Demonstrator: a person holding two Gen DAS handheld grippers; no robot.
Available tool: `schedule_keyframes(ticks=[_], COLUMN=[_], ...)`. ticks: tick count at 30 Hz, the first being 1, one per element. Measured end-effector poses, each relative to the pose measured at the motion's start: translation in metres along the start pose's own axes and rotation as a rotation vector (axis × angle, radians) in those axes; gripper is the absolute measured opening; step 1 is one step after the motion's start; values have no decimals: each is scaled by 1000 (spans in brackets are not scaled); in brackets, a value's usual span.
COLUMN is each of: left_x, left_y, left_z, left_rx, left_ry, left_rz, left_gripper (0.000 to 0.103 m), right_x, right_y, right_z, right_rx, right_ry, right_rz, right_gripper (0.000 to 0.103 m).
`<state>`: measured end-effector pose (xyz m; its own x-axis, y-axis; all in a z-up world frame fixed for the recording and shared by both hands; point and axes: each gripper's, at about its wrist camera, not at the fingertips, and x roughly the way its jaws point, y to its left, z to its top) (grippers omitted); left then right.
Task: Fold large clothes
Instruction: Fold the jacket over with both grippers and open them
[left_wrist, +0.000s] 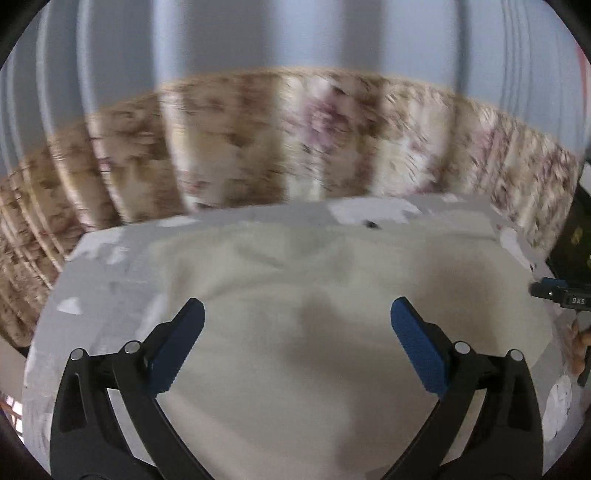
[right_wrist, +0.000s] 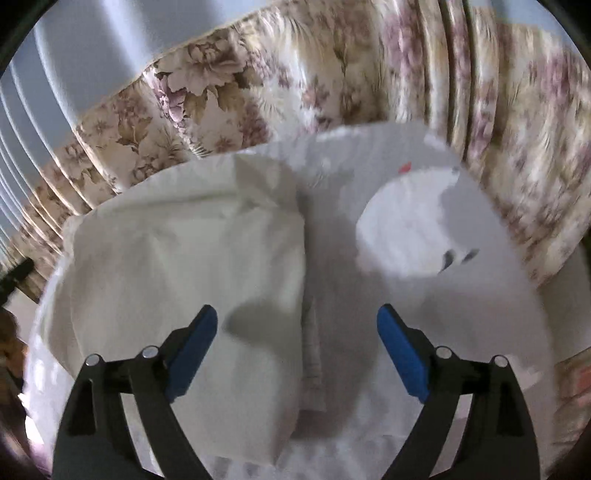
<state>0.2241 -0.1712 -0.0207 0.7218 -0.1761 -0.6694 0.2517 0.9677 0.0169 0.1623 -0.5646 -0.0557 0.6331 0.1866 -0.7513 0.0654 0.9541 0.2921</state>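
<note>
Hovering with jaws spread and empty, the left gripper (left_wrist: 297, 347) faces the folded cream cloth (left_wrist: 314, 295) lying flat on the grey table (left_wrist: 92, 295), while the right gripper (right_wrist: 297, 350), likewise released, hangs over that cloth's right edge.

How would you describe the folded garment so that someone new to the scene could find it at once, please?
Start at the floral curtain hanging behind the pale grey table. On that table lies the folded cream garment, a squared slab of cloth. Unlike the flat white patches on the tabletop beside it, it is thick and creased, with a layered edge.
</note>
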Motion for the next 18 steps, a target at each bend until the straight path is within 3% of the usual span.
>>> schedule_keyframes(ticks=[4,7,9,11,16,18], left_x=[36,60,76,86,91,93], left_y=[-35,-47,-41,-30,-12,-9], left_z=[4,0,-4,-8,-15,-17], left_rx=[-13,24,37,16,-2,-8], left_ry=[54,79,107,126,130,129], left_rz=[-30,34,110,135,133,126], left_gripper=[100,100,100,100,100,100], right_x=[23,38,45,51,69,71], right_y=[10,27,35,39,40,45], right_z=[3,6,10,15,20,20], right_rx=[5,-36,-28,-35,-5,-22], right_ry=[7,19,33,42,91,105], right_rz=[85,75,64,63,93,97], right_gripper=[89,89,89,91,96,89])
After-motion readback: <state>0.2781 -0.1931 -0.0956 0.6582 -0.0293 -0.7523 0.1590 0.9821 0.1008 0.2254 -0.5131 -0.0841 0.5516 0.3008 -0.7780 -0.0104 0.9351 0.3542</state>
